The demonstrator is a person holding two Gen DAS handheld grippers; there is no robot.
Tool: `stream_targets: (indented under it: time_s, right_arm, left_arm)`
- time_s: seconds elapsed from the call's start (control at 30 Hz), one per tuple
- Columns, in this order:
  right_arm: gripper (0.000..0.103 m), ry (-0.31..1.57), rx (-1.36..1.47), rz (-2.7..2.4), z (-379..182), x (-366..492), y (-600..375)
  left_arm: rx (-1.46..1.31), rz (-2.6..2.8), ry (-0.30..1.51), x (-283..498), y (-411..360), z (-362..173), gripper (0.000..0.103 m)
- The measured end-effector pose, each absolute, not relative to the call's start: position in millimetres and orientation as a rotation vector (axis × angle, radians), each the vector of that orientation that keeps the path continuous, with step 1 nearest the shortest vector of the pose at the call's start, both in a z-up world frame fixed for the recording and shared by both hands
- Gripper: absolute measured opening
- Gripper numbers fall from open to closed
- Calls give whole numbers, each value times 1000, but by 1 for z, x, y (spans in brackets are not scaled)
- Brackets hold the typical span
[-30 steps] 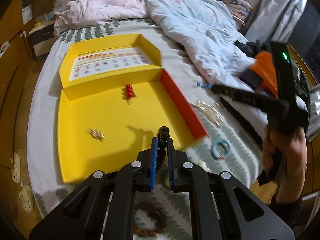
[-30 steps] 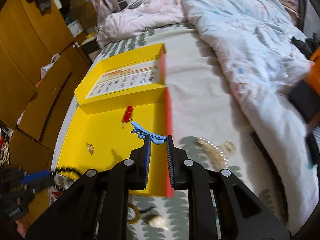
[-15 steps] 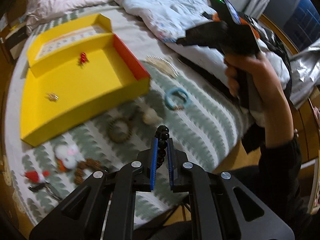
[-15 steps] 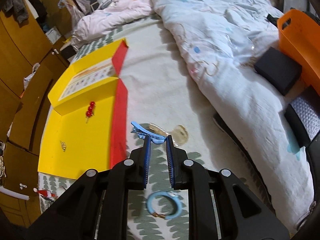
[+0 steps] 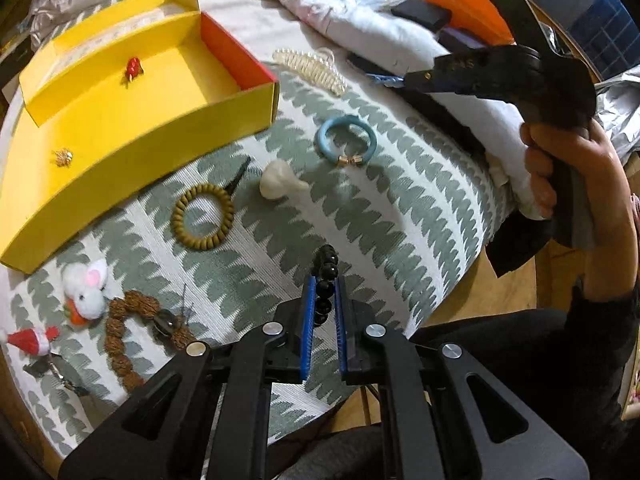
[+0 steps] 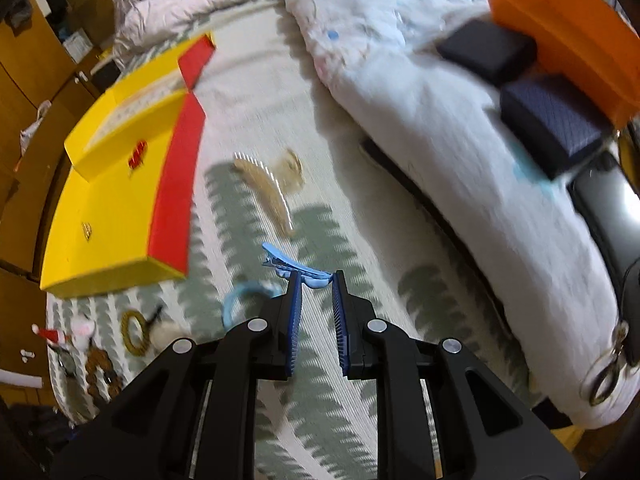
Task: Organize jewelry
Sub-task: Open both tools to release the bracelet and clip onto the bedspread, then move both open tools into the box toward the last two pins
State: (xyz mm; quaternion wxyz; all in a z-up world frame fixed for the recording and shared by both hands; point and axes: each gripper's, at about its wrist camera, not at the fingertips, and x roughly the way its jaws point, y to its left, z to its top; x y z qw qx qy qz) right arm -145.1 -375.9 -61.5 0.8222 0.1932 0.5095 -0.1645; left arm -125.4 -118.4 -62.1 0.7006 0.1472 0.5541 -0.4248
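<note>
Left claw (image 5: 323,300) with black bead string (image 5: 326,280) moved off yellow box (image 5: 132,136), now over patterned bedsheet (image 5: 360,208); right claw (image 6: 316,300) with blue clip (image 6: 298,268) likewise.

Rumpled white duvet (image 6: 460,152) heaped along the bed, pink bedding (image 6: 192,4) bunched at the head end, orange plastic basket (image 6: 568,36) on the duvet, two dark boxes (image 6: 492,54) just beside the basket, wooden cupboards (image 6: 28,80) beside the bed
</note>
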Motion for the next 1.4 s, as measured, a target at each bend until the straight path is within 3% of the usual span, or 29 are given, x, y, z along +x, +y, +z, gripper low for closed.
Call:
stream_targets:
  time_s: [0.37,0.5,0.53,0.6,0.7,0.97,1.17,1.4]
  right_arm:
    - [17,1215,438,-395,-104,-137,-383]
    - [22,1246,405,-434,-109,-140,-386]
    - [23,1252,393,-444,-109,-140,-386]
    - [24,1235,393,-448,-105,-142,-387]
    - [24,1208,401,-435,-94,-144,-386]
    - [24,1067,362,-391,-53,-144,-364]
    - [24,954,296,-269,-25,-117,-319]
    - [24,897,264,-172,-12,-77,-275]
  left_arm:
    - [371,-838,1296,-99,-115,-105,10]
    - [384,-818,1308,-94,-115,-110,11]
    - [379,-819,1307,-93,-114,-109,13]
    - [372,-818,1294,-91,-111,-104,30]
    - [354,-818,1263,-90,-109,-94,45]
    - [283,-795,1174,-73,-94,-56,45]
    - [153,-669,1103,-30,-59,-19,61]
    - [-2,-515,1161,41,-21,-14,62]
